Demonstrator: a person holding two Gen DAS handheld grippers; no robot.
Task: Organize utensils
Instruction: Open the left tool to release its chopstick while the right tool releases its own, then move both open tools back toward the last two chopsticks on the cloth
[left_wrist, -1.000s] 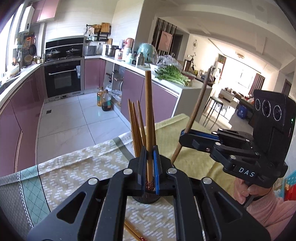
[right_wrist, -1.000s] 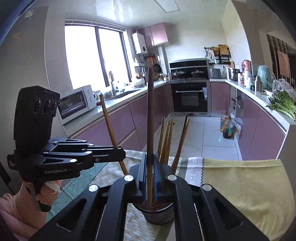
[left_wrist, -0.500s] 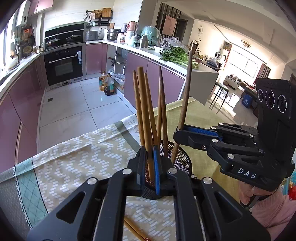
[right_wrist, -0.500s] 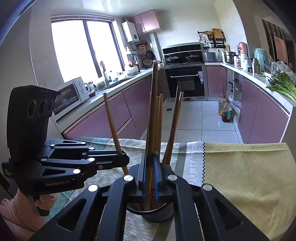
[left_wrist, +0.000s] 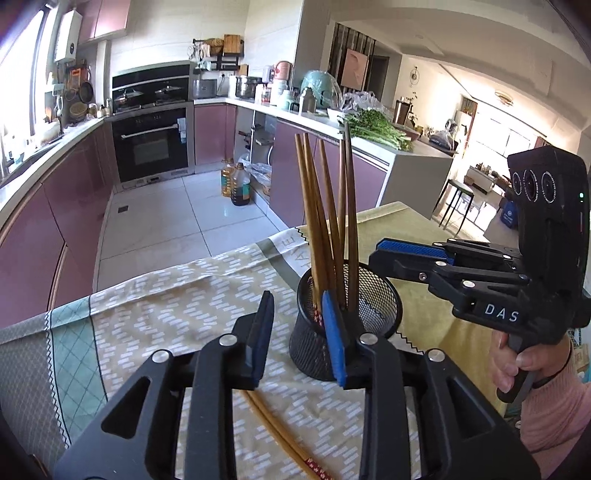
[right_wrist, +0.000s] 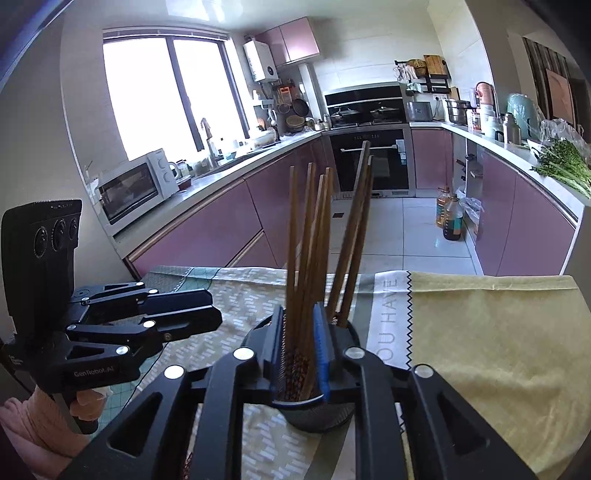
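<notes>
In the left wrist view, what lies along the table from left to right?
Left tongs → black mesh holder with chopsticks → right tongs → the hand gripping them.

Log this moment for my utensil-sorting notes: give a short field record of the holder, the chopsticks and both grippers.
holder: black mesh cup, upright on the patterned tablecloth
chopsticks in holder: wooden bundle standing inside, tips up
loose chopsticks: a pair flat on the cloth, near side of the cup
left gripper: jaws just been opening, nothing between them
right gripper: jaws just been opening, chopsticks seen between them, not pressed
</notes>
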